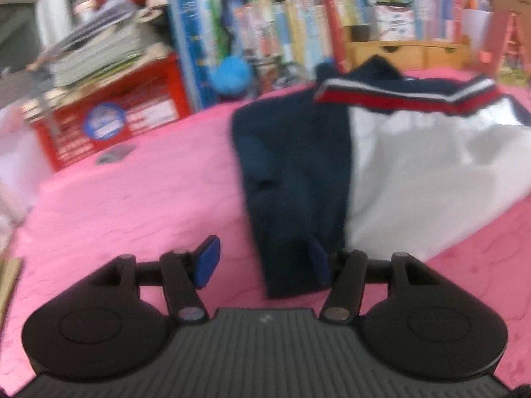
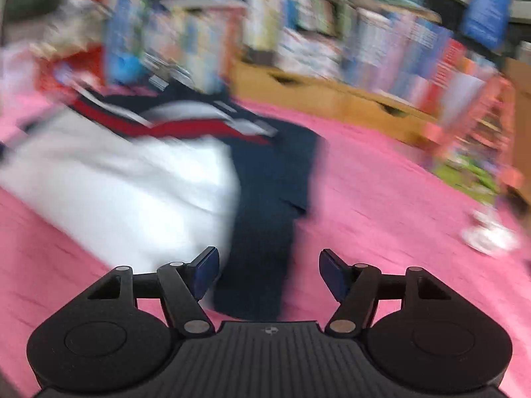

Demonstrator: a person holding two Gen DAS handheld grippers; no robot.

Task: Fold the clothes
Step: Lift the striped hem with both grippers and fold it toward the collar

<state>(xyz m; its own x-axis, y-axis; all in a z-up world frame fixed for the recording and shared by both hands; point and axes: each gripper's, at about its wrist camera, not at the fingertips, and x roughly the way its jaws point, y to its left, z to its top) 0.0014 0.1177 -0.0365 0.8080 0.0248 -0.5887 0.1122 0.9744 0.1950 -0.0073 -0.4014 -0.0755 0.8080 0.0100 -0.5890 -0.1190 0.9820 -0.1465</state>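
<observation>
Looking for readable text first, and honestly nothing comes through. The left wrist view has a red box [image 1: 109, 122] with a round blue sticker and white lettering, but it's too blurred to read. Same for the spines on the row of books [image 1: 288, 30] behind it: lots of colour, no legible titles.

The shirt [image 1: 381, 165] lies on the pink surface [image 1: 116, 199], navy down both sides, white in the middle, with a red, white and navy striped band across its far end. No logo I can make out.

Left tongs [image 1: 264, 262]: jaws partly open, gripping nothing. Its left blue pad hangs over bare pink; the right one is in front of the navy fabric, and the near end of the navy panel sits in the gap between them. I can't tell if that pad touches the cloth.

Right tongs [image 2: 268, 273]: jaws clearly apart, nothing clamped. The near end of the shirt's navy panel shows between the pads here too, with no sign of either pad pressing on it.

What each view gets on its own:
- Left wrist: the red box, a stack of papers [image 1: 99, 49] on top of it, a fuzzy blue ball [image 1: 232, 73] by the books, and a small grey thing [image 1: 114, 154] lying on the pink.
- Right wrist (way blurrier): a wooden drawer unit [image 2: 332, 99] under the books, a pink rack [image 2: 481, 126] at the right, and something white [image 2: 491, 232] on the surface near it that I can't identify.
</observation>
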